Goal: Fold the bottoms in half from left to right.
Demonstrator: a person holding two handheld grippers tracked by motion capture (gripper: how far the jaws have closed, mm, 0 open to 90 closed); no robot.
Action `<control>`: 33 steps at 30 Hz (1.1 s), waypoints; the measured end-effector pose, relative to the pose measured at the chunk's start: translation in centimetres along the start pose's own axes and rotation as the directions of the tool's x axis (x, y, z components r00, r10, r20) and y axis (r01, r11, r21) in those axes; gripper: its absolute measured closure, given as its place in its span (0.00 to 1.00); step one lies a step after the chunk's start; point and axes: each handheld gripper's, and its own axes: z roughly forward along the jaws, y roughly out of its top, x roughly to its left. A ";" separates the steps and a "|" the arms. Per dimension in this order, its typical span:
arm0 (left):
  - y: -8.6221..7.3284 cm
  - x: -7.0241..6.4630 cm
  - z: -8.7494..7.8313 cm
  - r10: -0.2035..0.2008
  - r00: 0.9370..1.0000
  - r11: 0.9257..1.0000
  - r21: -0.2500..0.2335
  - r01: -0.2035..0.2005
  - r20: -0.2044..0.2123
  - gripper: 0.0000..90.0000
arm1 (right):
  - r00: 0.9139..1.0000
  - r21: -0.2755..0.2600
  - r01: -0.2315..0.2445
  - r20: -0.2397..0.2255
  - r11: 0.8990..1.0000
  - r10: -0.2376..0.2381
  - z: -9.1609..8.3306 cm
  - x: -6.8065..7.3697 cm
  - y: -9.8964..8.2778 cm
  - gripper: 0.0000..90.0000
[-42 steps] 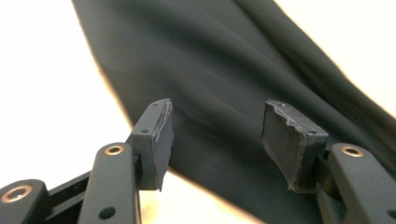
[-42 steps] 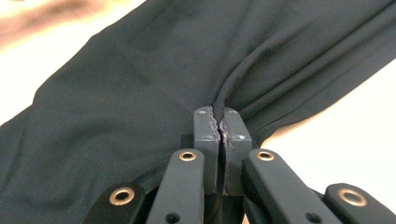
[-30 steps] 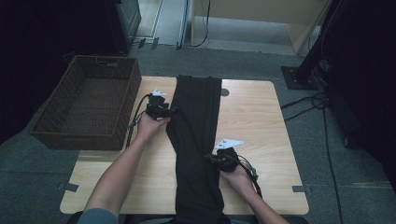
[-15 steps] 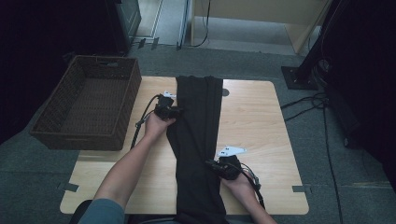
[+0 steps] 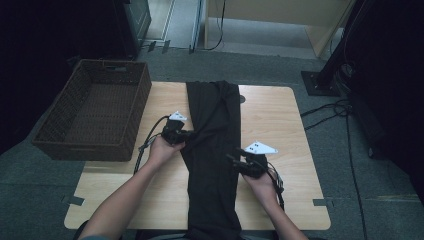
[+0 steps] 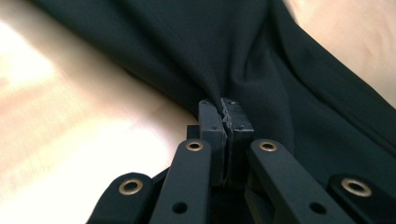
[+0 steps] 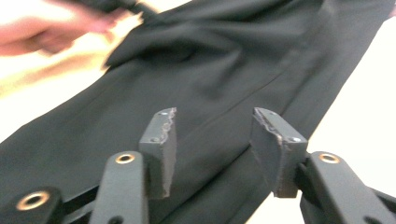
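Pinching the left edge of the black cloth (image 5: pixel 212 150), my left gripper (image 6: pixel 225 122) has its fingers clenched tight on a fold. The cloth lies long down the middle of the worktop (image 5: pixel 280 125). My right gripper (image 7: pixel 212 140) has just been opening; its fingers are released above the cloth's right side.

garment (image 5: pixel 212 145) on table (image 5: pixel 280 120), lengthwise down its middle | basket (image 5: pixel 95 112) at table's left edge

The long black cloth garment (image 5: pixel 212 150) runs off the high view's bottom edge, its near end cut off. In the right gripper view, the person's far hand (image 7: pixel 51 30) is blurred.
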 end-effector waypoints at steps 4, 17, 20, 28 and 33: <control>-2.2 -1.0 -1.5 0.009 1.000 1.000 0.020 -0.009 0.007 0.99 | 0.999 -0.006 -0.021 0.035 1.000 0.021 1.9 -1.8 1.8 0.53; -5.5 -4.0 -3.8 0.064 0.996 0.995 0.077 -0.069 0.069 0.99 | 0.986 0.045 -0.095 0.140 0.994 0.088 11.2 -6.0 6.4 0.46; -6.1 -4.6 -4.0 0.093 0.995 0.993 0.075 -0.096 0.037 0.97 | 0.986 0.080 -0.086 0.148 0.993 0.073 12.5 -5.9 6.2 0.49; -6.1 -3.5 -4.4 -0.012 1.000 1.000 0.029 0.013 -0.009 0.76 | 0.977 0.138 -0.014 0.214 0.990 -0.016 12.9 -5.2 5.9 0.99; -5.2 -2.8 -5.2 -0.047 0.998 0.999 -0.004 0.047 -0.037 0.61 | 0.989 0.142 -0.052 0.146 0.988 0.031 10.8 -5.6 6.4 1.00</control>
